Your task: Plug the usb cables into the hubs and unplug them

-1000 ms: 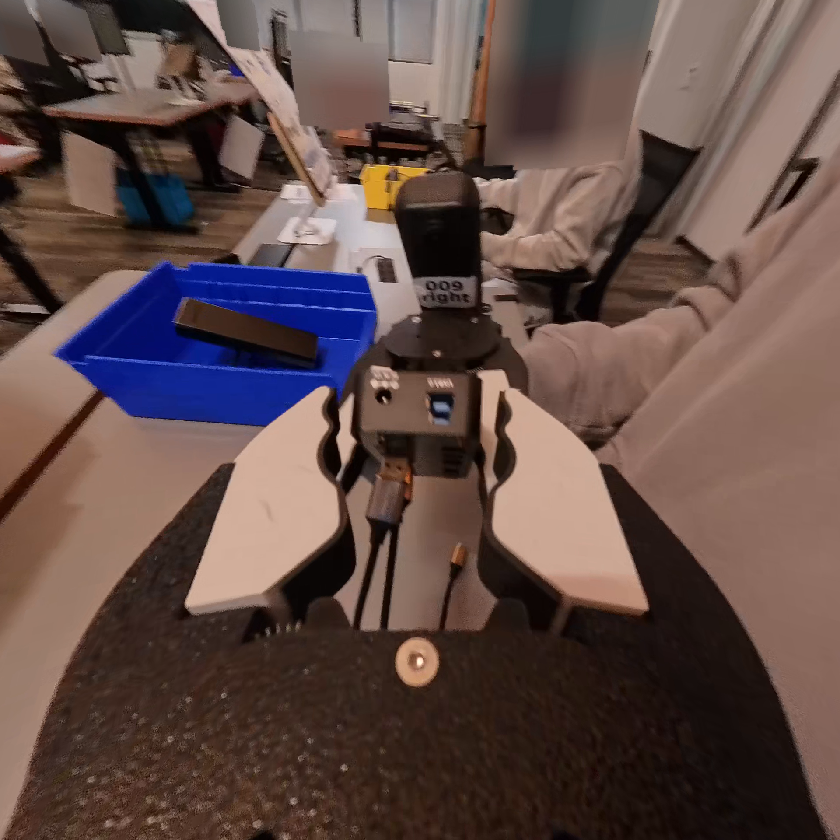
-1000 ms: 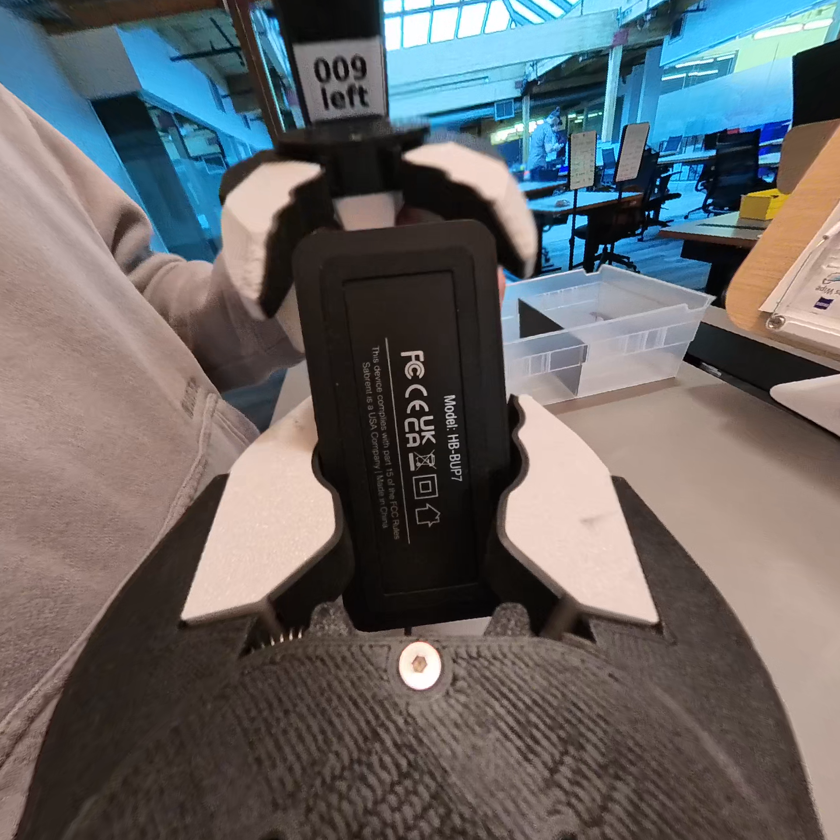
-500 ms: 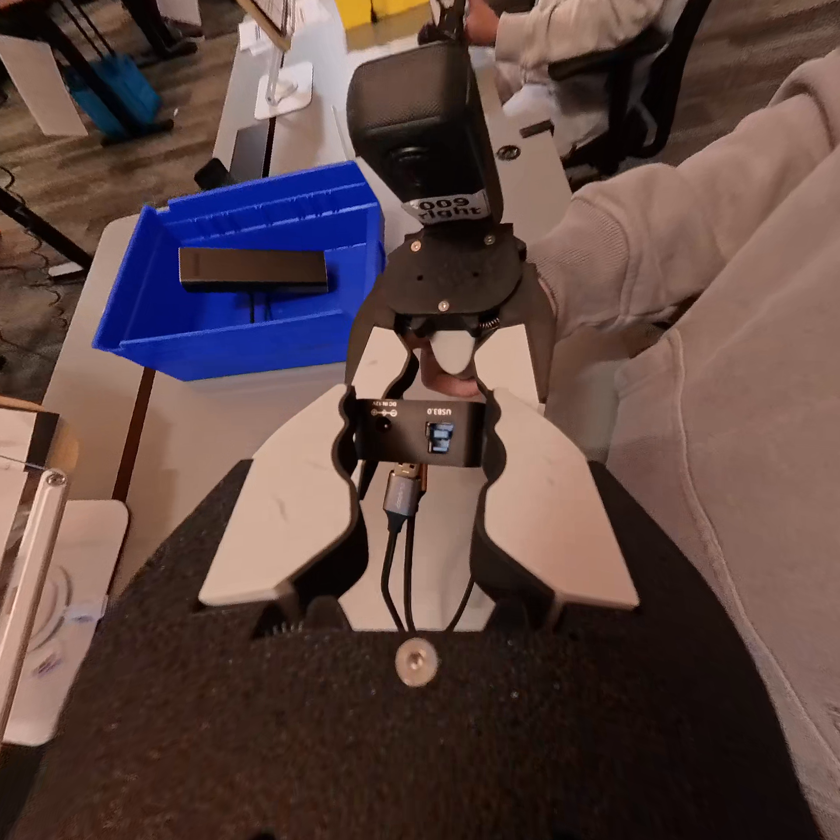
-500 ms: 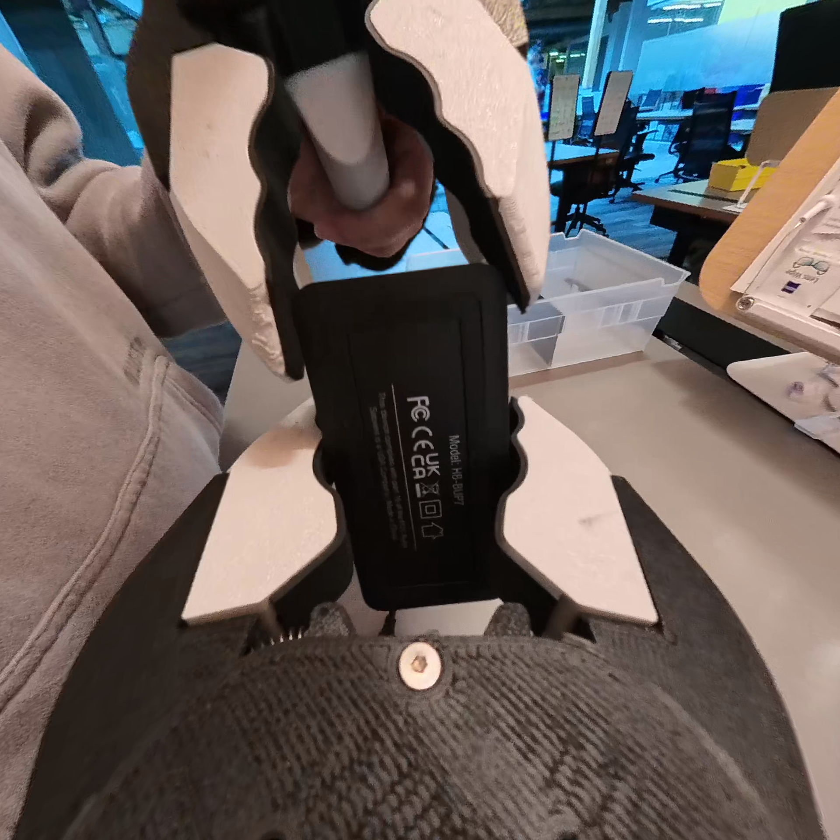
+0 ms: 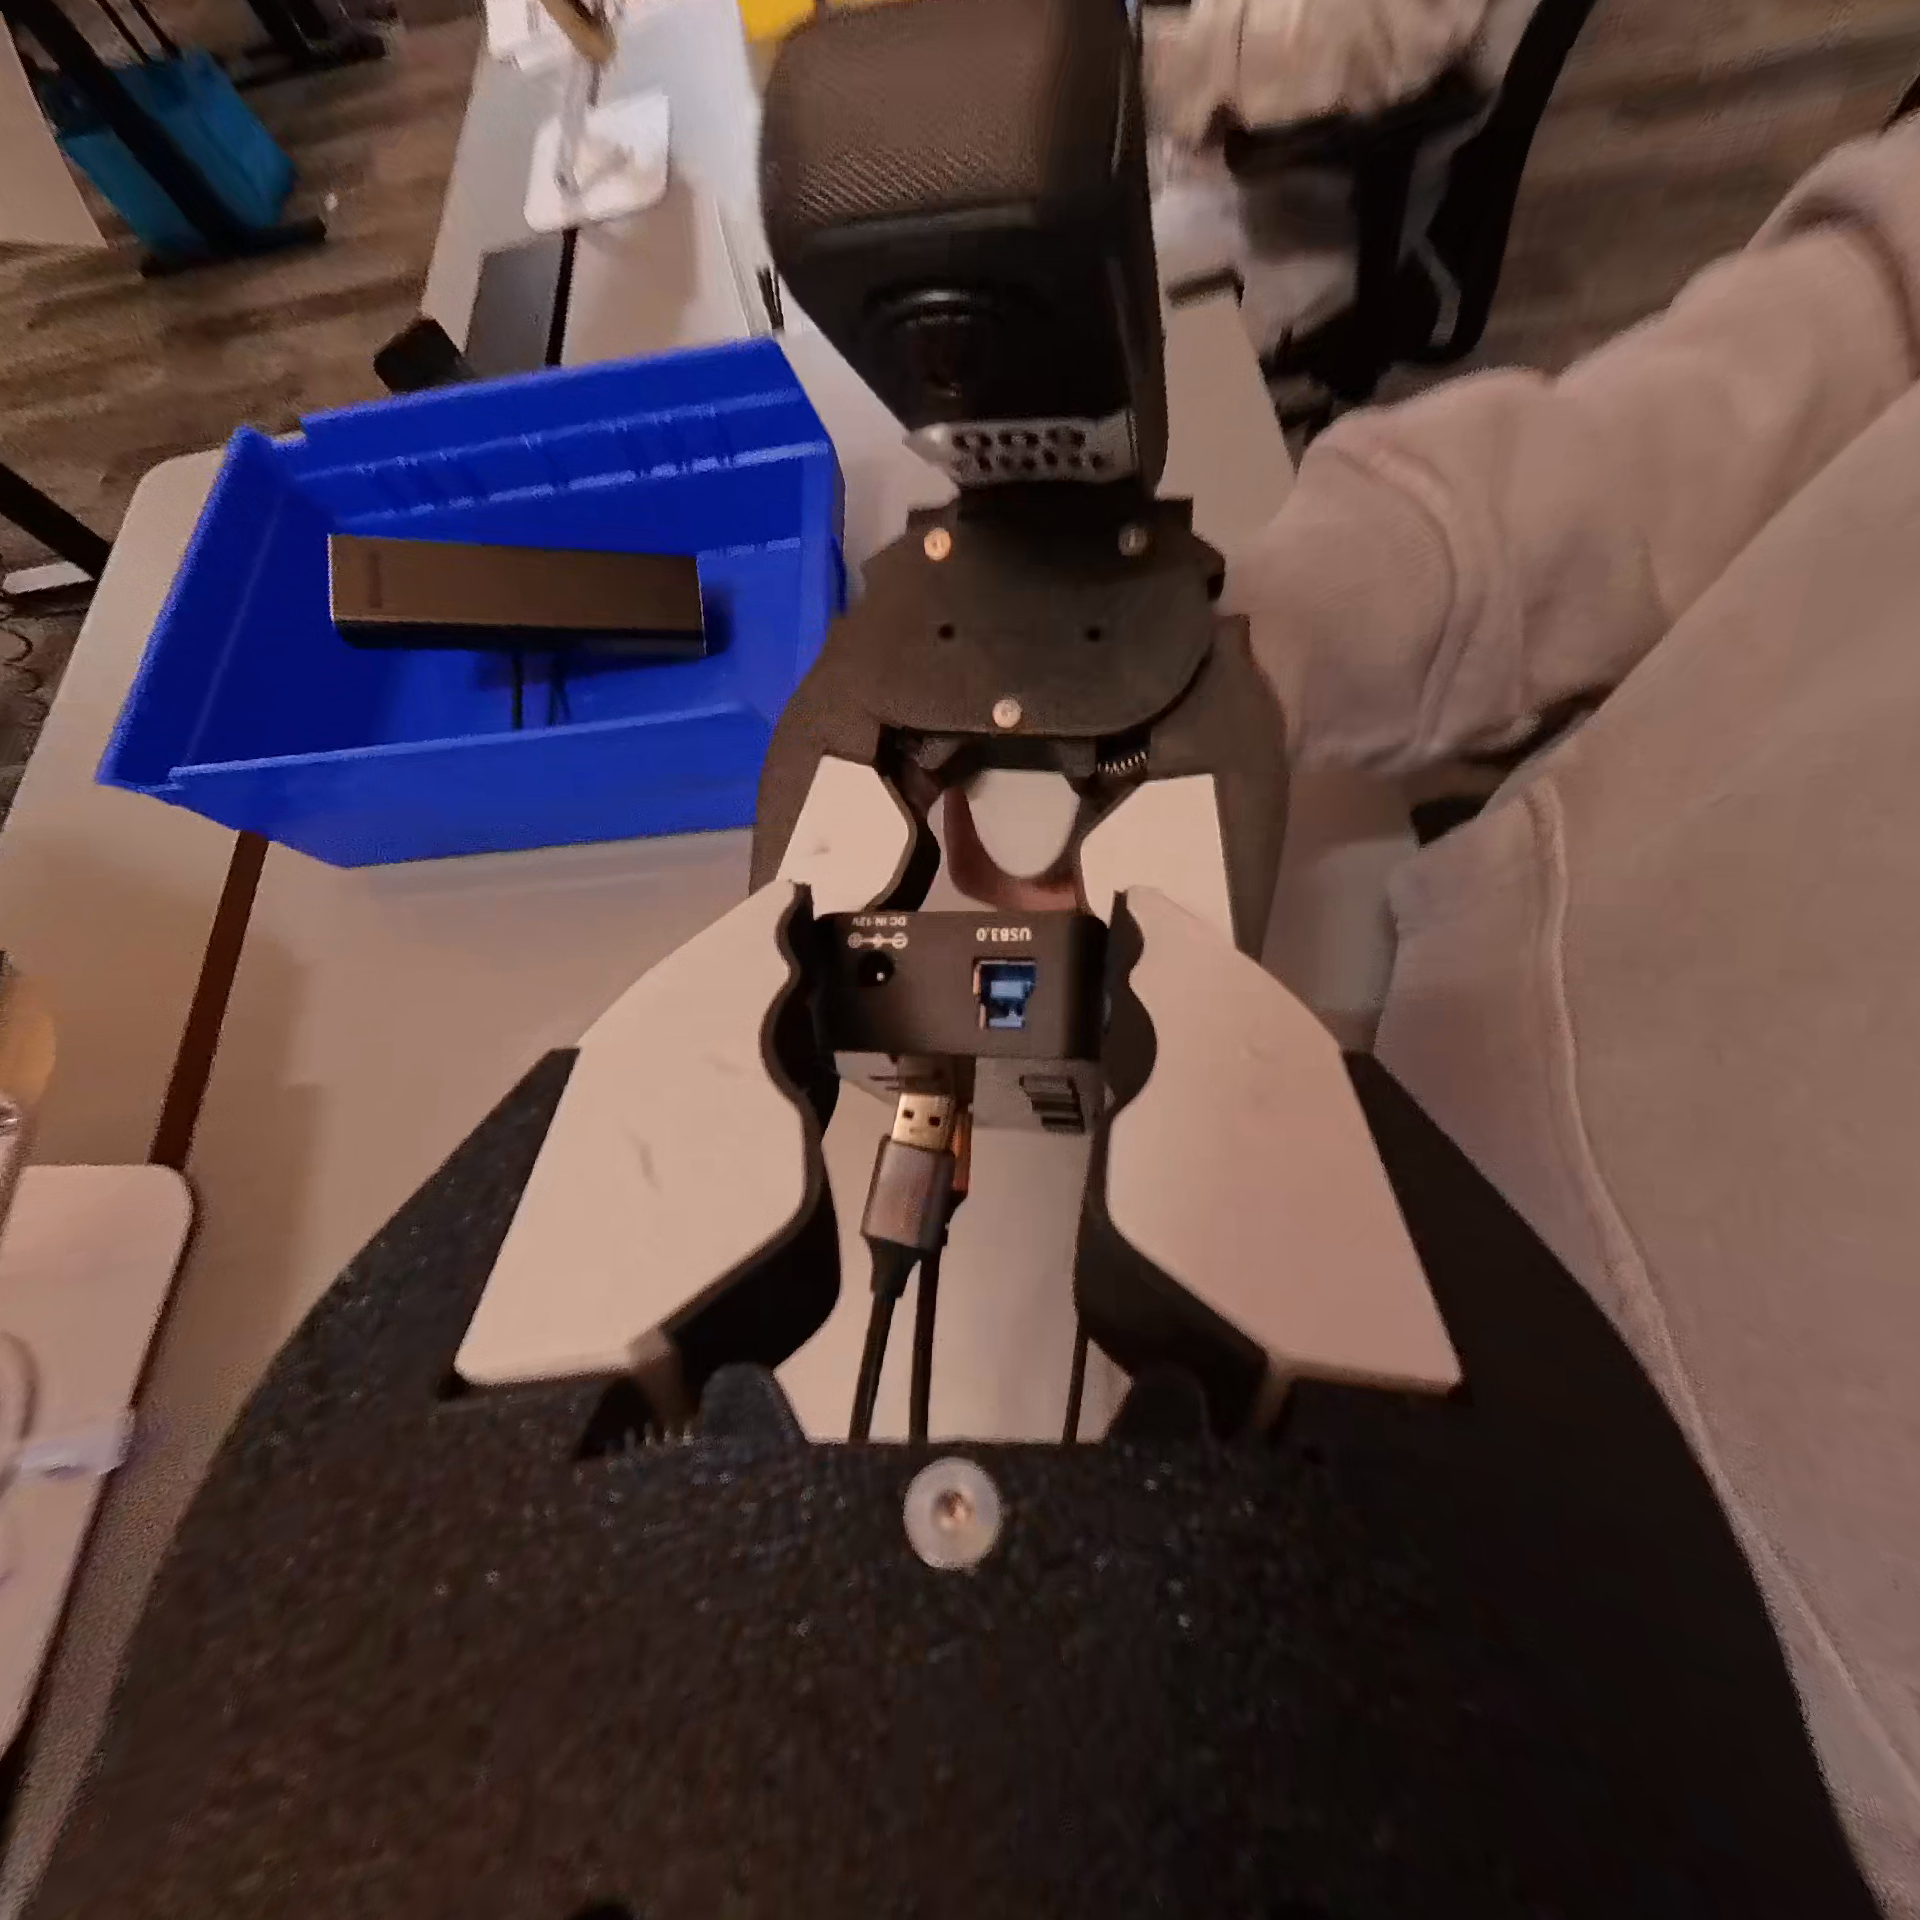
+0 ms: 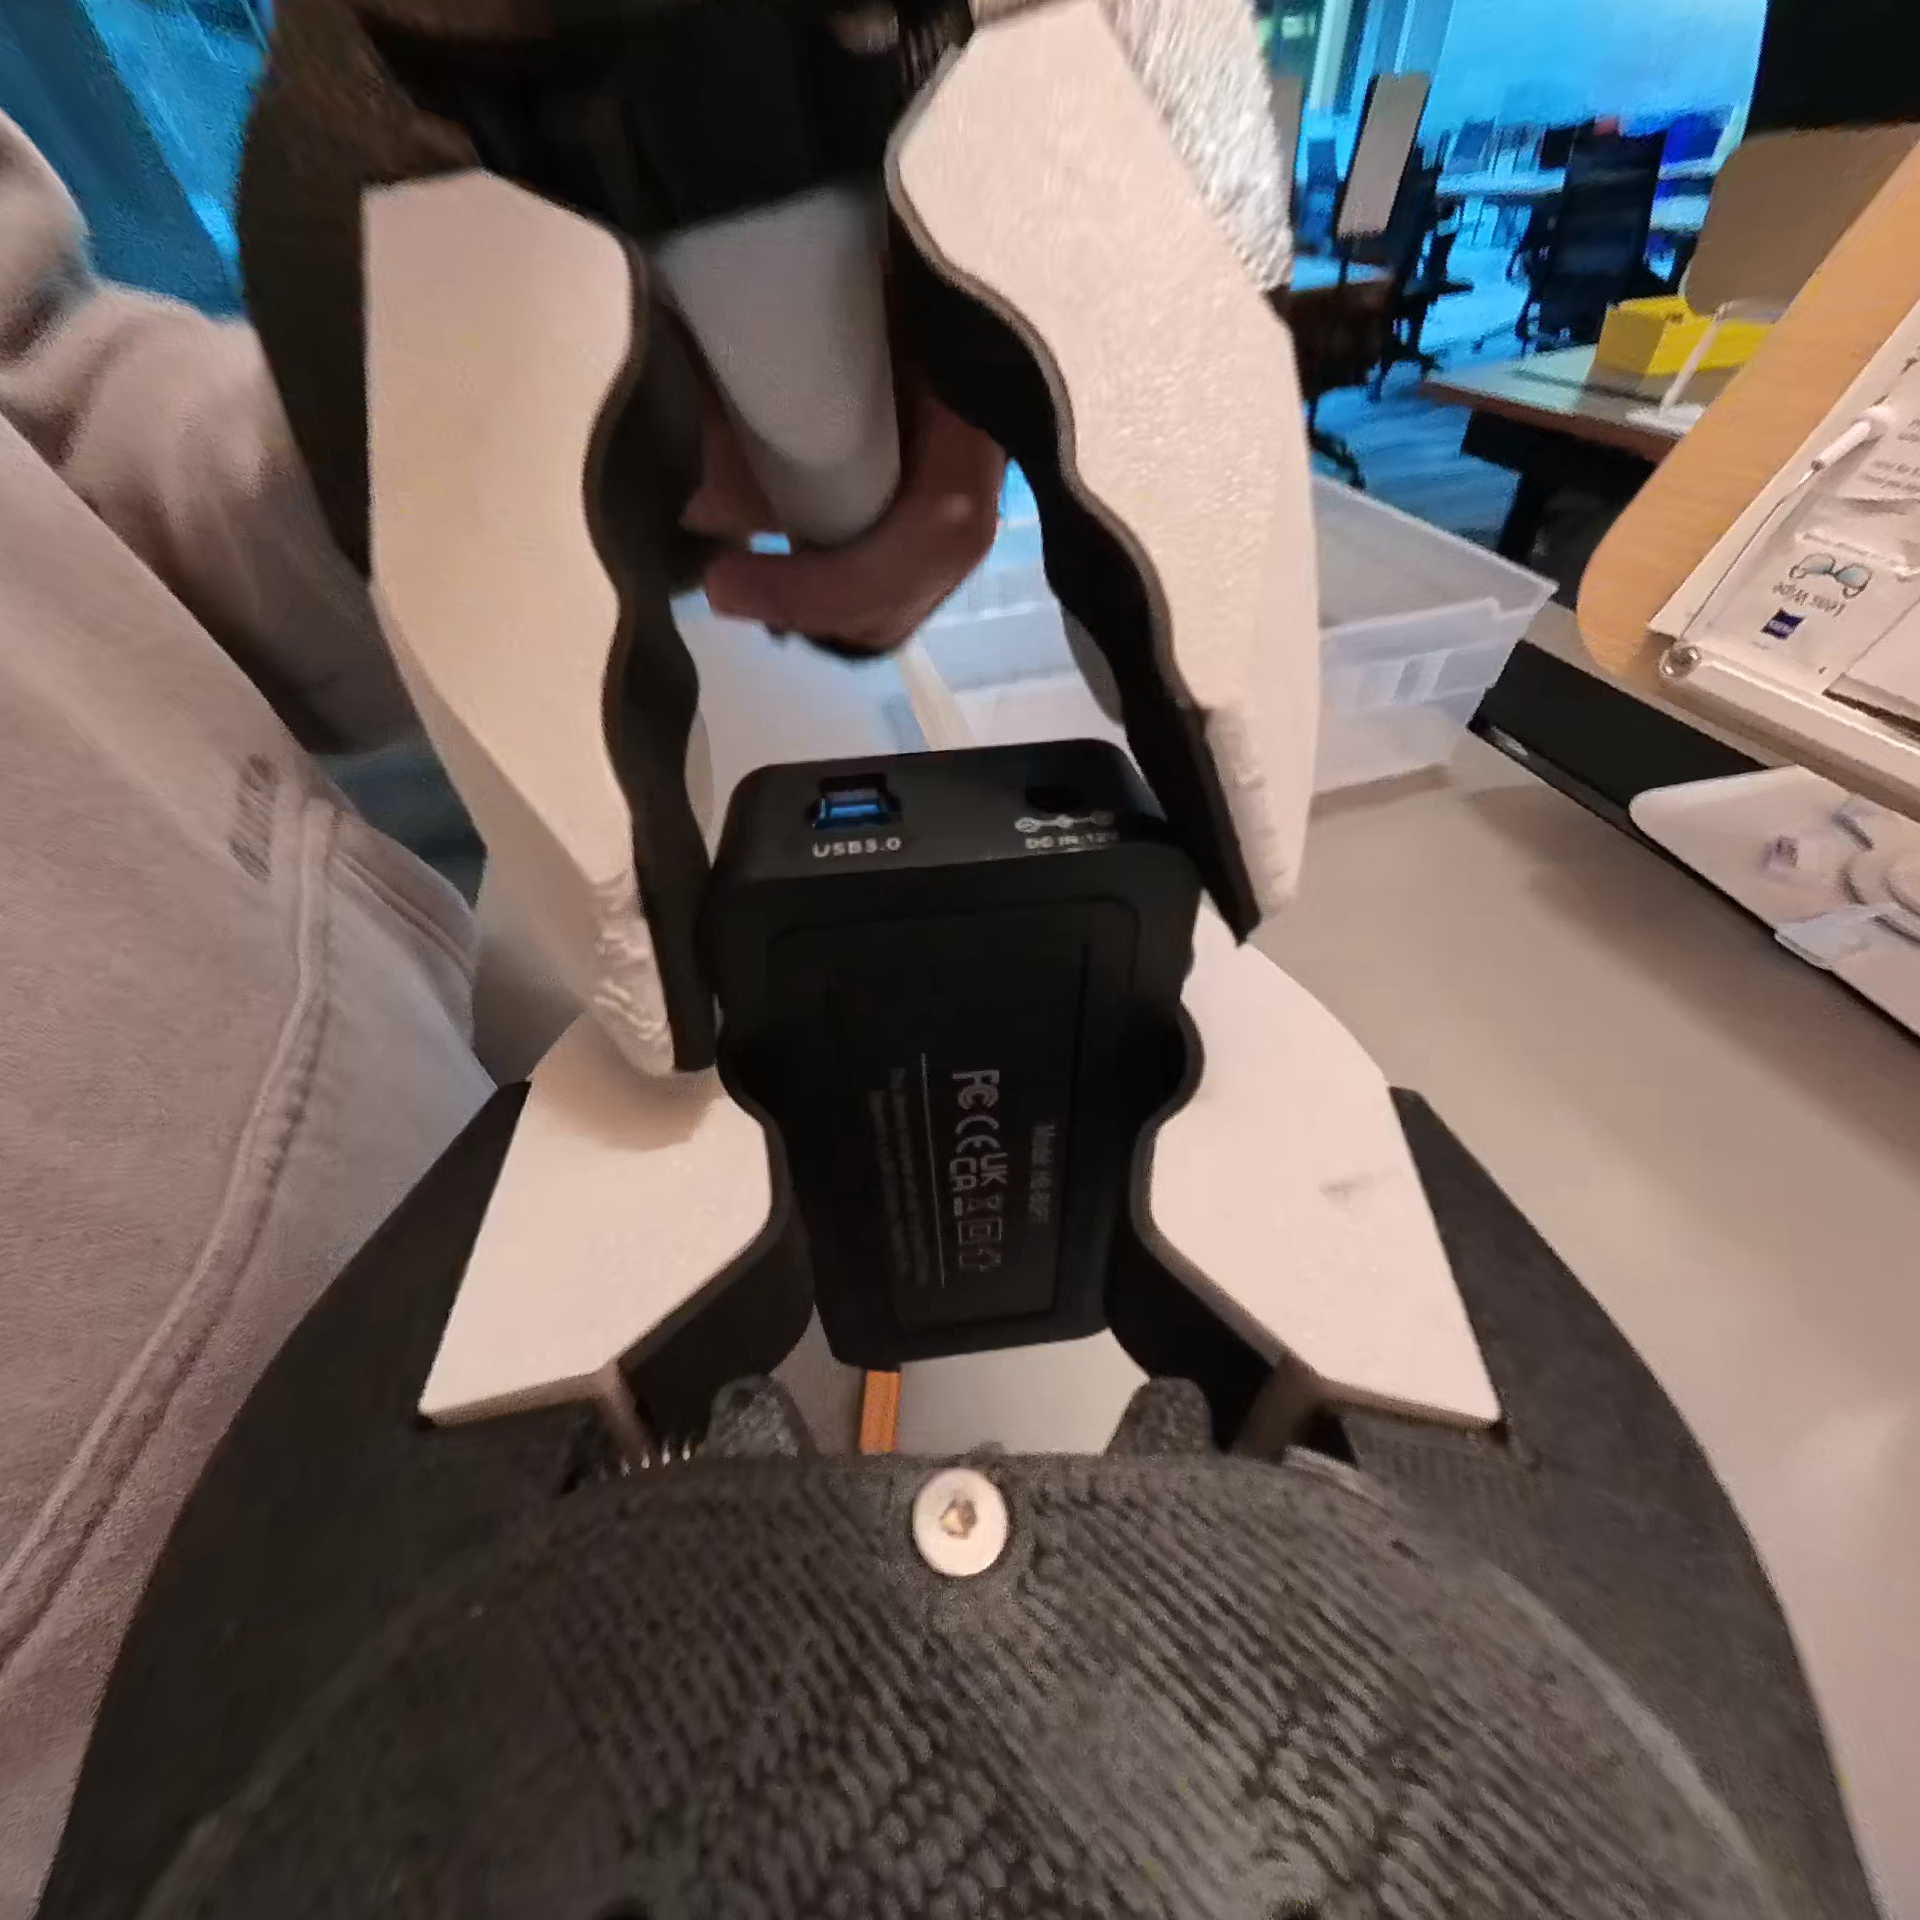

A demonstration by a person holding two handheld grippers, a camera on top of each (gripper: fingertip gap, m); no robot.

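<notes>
- So, both grippers meet on one black USB hub (image 6: 956, 1049), held up above the grey tabletop (image 5: 343, 997).
- R gripper (image 6: 956, 1164): fingers closed onto hub's long sides, hub's labelled flat face twd its camera, body gripped abt mid-length.
- L gripper (image 5: 951, 997): comes from opposite end; its white fingers (image 5: 675, 1143) bracket the hub's end face, the one w/ a blue port and a round socket. In R wrist view those fingertips sit against the hub's end corners; firm clamp or just contact, can't tell.
- Grey-shelled USB plug (image 5: 914, 1164) hangs under the hub, metal tip right at hub's lower side; seated or just beside a port, can't tell. Thin dark cables run back from it twd L gripper's body.
- Blue bin (image 5: 468, 748) on tabletop, left of hub in L wrist view; second black hub (image 5: 520, 592) lies flat inside, cords trailing from it.
- Clear divided bin (image 6: 1423, 644) farther back in R wrist view.
- Person's beige sleeve (image 5: 1507, 582) behind R gripper.
</notes>
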